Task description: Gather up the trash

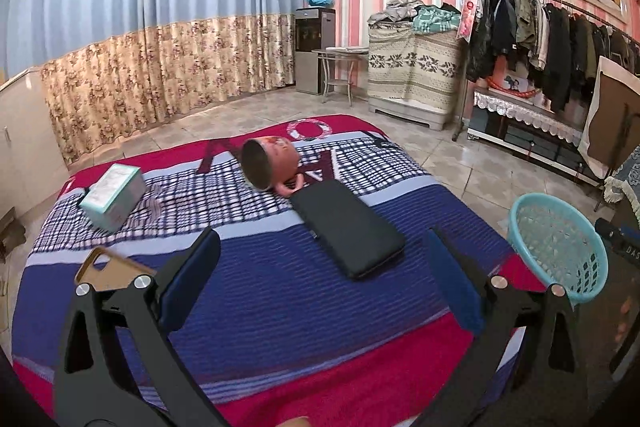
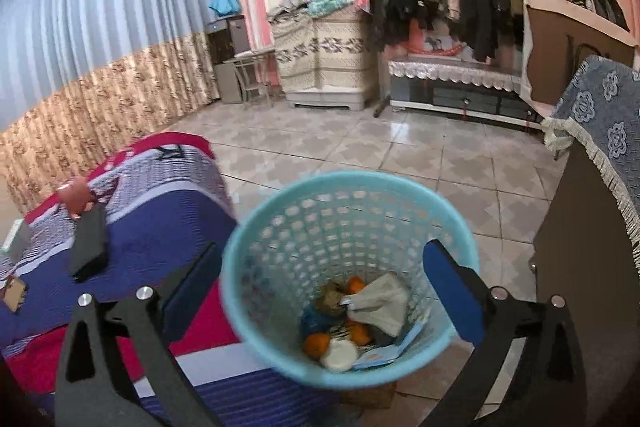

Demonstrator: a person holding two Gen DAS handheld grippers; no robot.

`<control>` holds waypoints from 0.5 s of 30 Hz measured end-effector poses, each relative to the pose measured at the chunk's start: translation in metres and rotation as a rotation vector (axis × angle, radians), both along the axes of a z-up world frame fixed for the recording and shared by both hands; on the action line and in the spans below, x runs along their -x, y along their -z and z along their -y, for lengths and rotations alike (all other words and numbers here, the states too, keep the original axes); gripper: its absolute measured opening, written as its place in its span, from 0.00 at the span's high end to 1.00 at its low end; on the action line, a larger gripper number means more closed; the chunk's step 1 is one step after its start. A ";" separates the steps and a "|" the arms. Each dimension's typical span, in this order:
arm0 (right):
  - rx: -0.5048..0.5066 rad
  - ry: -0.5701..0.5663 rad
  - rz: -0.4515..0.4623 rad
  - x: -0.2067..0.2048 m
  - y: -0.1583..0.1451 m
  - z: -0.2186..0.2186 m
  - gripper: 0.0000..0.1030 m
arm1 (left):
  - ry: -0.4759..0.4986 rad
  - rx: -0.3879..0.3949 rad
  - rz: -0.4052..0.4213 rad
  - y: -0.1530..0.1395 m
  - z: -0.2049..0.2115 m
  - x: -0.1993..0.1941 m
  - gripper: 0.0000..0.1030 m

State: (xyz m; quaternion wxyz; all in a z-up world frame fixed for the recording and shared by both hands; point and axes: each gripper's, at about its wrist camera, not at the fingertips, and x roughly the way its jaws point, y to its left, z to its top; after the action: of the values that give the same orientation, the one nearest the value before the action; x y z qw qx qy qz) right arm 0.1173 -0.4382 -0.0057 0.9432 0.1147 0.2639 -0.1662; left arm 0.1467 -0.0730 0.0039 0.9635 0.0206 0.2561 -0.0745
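Holding orange peels (image 2: 317,343), crumpled tissue (image 2: 380,303) and paper scraps: turquoise basket (image 2: 256,311). Hovering with jaws apart, empty: right gripper (image 2: 320,283), left gripper (image 1: 320,267).

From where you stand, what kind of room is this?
Probably a bedroom in someone's home: a bed under a striped blanket, a rack of hanging clothes along the pink striped wall, and long curtains. A turquoise waste basket beside the bed already holds trash.
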 end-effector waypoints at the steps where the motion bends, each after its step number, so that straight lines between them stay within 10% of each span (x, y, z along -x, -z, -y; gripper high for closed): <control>1: 0.003 -0.010 0.004 0.002 -0.003 -0.008 0.04 | -0.001 0.002 0.000 0.001 -0.004 0.005 0.05; 15: 0.062 -0.242 0.032 0.036 -0.015 -0.143 0.04 | -0.066 0.001 0.062 0.000 -0.055 0.072 0.05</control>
State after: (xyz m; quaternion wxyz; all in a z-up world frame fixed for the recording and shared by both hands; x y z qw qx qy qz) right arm 0.0817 -0.2956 0.0092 0.9635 0.0552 0.2556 -0.0573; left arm 0.0751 -0.0177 0.0037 0.9729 0.0139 0.2268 -0.0424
